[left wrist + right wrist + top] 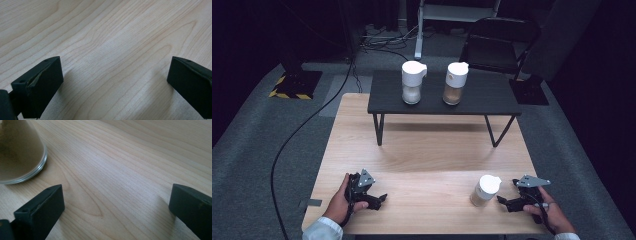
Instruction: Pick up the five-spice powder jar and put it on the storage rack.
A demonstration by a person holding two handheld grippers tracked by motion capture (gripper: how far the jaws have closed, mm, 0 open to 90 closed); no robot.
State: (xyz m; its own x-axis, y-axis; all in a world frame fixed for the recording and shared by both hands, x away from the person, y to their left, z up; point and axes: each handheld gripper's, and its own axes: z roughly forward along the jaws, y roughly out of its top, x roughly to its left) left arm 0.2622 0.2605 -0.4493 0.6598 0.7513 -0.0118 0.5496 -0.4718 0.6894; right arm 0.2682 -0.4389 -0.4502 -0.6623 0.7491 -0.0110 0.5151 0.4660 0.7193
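Nearest item: right gripper (505, 201), held low at the table's near edge, about 5 o'clock on the wooden table (427, 150). Jaws stood spread wide with nothing between them; in the right gripper view only bare wood lay in the gap.

Item in hand's reach: glass jar (485, 191) with white lid and tan contents, upright on the table just beside the right gripper, at its 9 o'clock. The jar's glass base (22, 155) sat outside the jaws, off the left jaw, not touching it. Judged placement: the gripper was lined up beside the jar, probably ready to close on it.

Left gripper (379, 199): resting at about 7 o'clock on the table, well apart from the jar, jaws likewise spread and empty; judged to be idle.

Farther out, at 12 o'clock: a low black shelf (382, 102) on thin legs, standing on the table's far half. On it, two matching jars side by side: white-filled jar (412, 82) at left, brown-filled jar (455, 83) at right. The near jar likely belonged to that row.

Beyond: folding chair (497, 45), floor cables (302, 130).
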